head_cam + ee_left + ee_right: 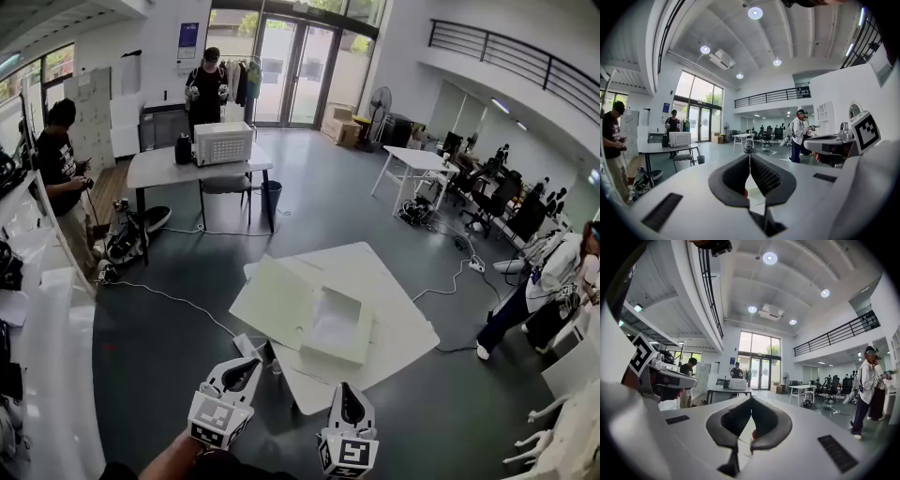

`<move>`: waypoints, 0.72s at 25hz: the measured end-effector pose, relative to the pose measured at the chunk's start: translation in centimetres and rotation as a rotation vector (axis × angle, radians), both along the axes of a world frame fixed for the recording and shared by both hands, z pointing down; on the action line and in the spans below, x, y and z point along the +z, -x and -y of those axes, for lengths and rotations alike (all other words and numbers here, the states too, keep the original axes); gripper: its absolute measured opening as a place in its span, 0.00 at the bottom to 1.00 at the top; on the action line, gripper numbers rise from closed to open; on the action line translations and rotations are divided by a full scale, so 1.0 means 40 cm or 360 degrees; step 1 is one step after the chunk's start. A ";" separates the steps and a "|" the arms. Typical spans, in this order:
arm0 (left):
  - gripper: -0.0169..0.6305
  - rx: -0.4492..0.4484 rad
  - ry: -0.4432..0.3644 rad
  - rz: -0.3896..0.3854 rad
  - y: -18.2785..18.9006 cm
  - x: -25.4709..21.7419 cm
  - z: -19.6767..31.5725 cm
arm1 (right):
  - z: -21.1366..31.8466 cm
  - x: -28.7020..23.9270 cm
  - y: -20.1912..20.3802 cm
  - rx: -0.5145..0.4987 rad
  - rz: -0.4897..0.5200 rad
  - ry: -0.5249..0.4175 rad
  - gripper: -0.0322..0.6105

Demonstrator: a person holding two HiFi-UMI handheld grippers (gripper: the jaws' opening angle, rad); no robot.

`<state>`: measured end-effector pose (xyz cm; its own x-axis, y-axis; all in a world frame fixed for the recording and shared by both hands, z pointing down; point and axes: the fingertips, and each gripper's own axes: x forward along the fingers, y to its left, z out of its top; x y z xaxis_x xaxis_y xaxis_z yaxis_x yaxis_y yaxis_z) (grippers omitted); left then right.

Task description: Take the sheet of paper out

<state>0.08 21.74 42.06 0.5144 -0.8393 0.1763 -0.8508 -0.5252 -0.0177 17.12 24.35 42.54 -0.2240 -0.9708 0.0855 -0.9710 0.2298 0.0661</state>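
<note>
A low white table (394,291) stands ahead of me on the grey floor. On it lies an open white box (339,326) with its flat lid (275,300) folded out to the left. The inside of the box looks plain white, and I cannot tell a sheet of paper apart from it. My left gripper (251,364) hovers short of the table's near corner, and its jaws (750,157) meet at the tips with nothing between them. My right gripper (346,388) is beside it, near the table's front edge, also shut and empty (751,400).
A cable (173,298) runs across the floor to the table's left. Behind stands a grey table (155,169) bearing a white appliance (223,142), with a person (206,89) behind it. Another person (64,173) stands by the white shelving at left, and a third (539,291) at right.
</note>
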 end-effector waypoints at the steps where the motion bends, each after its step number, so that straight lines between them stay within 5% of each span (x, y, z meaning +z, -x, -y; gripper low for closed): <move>1: 0.06 0.0018 -0.0001 -0.0002 0.014 -0.001 0.037 | 0.031 0.002 0.015 0.0019 -0.0002 0.0006 0.08; 18: 0.06 0.0361 0.0041 -0.0044 0.189 -0.010 0.465 | 0.377 -0.015 0.218 0.0347 -0.0038 0.0063 0.07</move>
<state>-7.49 3.15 41.66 0.6943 -0.6969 0.1798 -0.7108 -0.7031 0.0198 8.41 9.29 41.93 -0.0066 -0.9918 0.1274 -0.9963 0.0175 0.0845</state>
